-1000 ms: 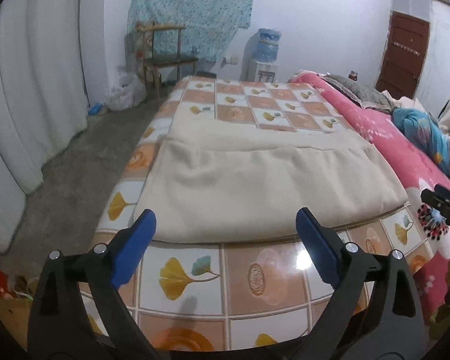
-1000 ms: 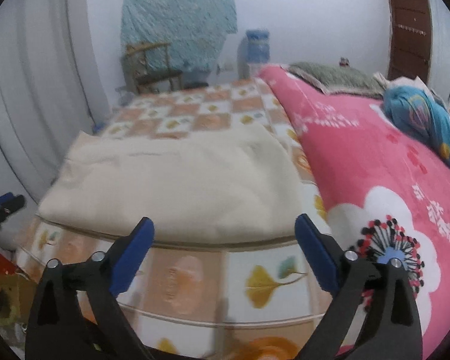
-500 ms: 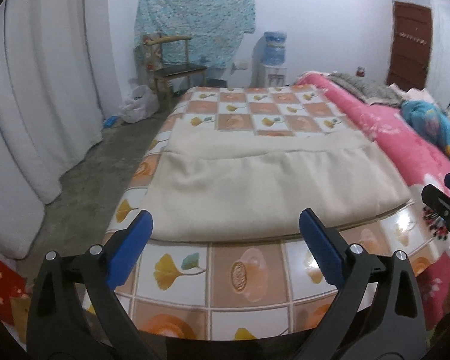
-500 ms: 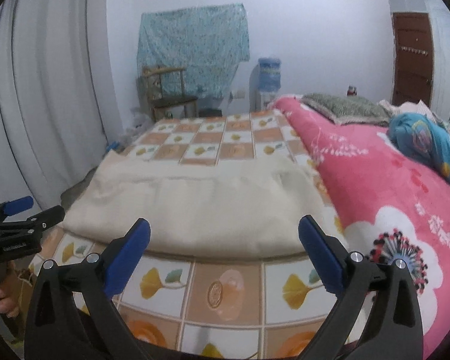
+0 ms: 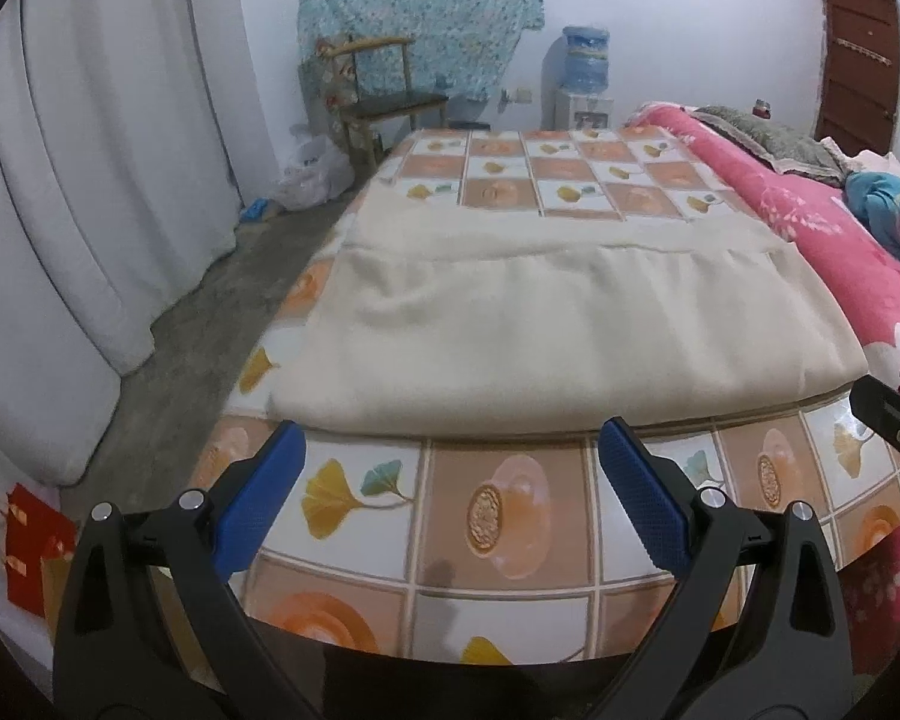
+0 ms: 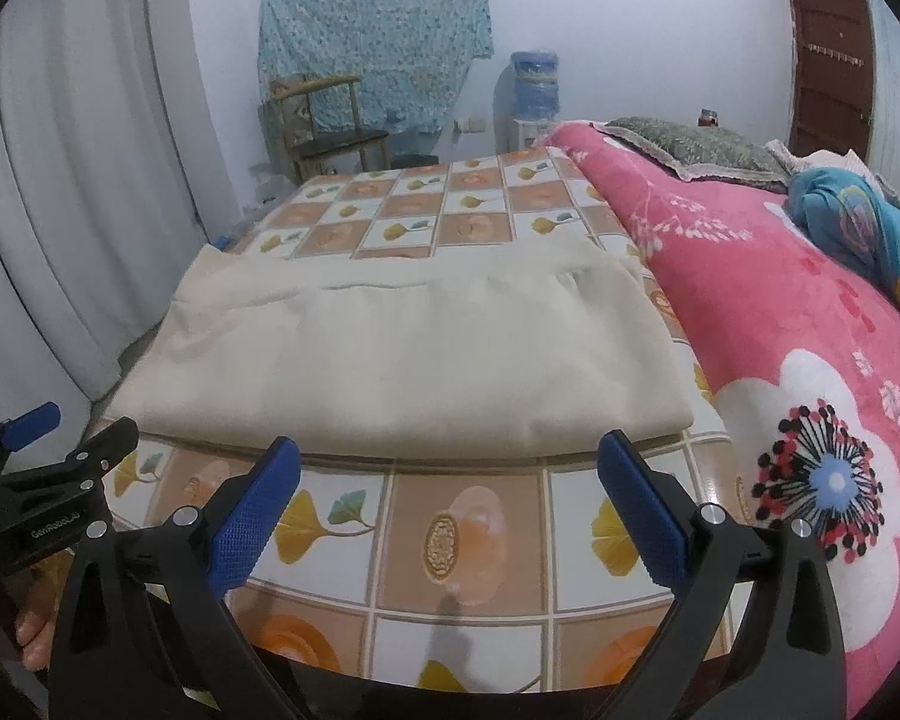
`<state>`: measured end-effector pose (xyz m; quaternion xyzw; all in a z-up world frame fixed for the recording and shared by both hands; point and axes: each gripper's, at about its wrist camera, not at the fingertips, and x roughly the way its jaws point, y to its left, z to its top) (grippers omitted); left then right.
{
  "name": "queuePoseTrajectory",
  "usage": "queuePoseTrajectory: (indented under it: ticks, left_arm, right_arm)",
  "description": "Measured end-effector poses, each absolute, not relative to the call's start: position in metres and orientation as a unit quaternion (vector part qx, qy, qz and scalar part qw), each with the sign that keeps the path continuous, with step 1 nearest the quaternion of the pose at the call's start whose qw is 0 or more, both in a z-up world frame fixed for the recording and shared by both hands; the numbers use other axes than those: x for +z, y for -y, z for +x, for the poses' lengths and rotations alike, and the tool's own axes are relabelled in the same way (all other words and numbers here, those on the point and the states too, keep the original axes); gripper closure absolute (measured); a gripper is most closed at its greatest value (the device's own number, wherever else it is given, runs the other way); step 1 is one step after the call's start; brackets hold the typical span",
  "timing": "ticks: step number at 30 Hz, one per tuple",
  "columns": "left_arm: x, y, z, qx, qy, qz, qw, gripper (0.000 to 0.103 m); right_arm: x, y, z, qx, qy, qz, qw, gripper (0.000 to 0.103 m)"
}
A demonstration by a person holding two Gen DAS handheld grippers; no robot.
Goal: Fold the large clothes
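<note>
Cream garment [image 5: 570, 324], folded into a broad rectangle, lying flat on the near part of a bed surface [image 5: 510, 516] covered in a glossy sheet of orange and white squares printed with ginkgo leaves. A seam or fold edge [image 6: 390, 291] crosses the cloth toward its far side; its near edge runs along the edge of the mattress.

Left gripper [image 5: 447, 492]: blue-padded jaws spread wide, empty, held in front of the near edge of the cloth and clear of it. Right gripper [image 6: 450, 492]: likewise spread and empty, facing the same edge. The left gripper also shows at the left margin of the right wrist view, with fingers of a hand [image 6: 33, 639] below it.

To the right of the garment, a pink floral blanket [image 6: 780, 324] covers the rest of the bed, with a blue bundle of cloth [image 6: 852, 222] and a grey-green pillow [image 6: 690, 147] on it. Room beyond: white curtains [image 5: 90, 180] on the left, a bare concrete floor [image 5: 210, 312], a wooden chair [image 5: 384, 102] before a hanging teal patterned cloth [image 5: 414, 12], a water dispenser [image 5: 585, 78] against the white wall, and a brown door [image 6: 831, 54] at far right.
</note>
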<state>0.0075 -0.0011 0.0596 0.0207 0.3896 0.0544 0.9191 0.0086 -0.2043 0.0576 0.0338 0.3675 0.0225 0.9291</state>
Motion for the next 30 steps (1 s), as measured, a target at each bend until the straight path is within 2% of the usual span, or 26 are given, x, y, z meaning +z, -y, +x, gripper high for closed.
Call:
queuePoseTrajectory:
  ticks: [16,30]
  left_arm:
    - [0.043,0.007,0.020,0.076,-0.428,0.007,0.901,0.008]
    - [0.040,0.008,0.021,0.075,-0.431,0.007,0.899,0.008]
  right_arm:
    - [0.041,0.203,0.017,0.018,-0.402,0.014,0.916,0.007]
    - [0.039,0.196,0.018,0.023,-0.407,0.009,0.913,0.007]
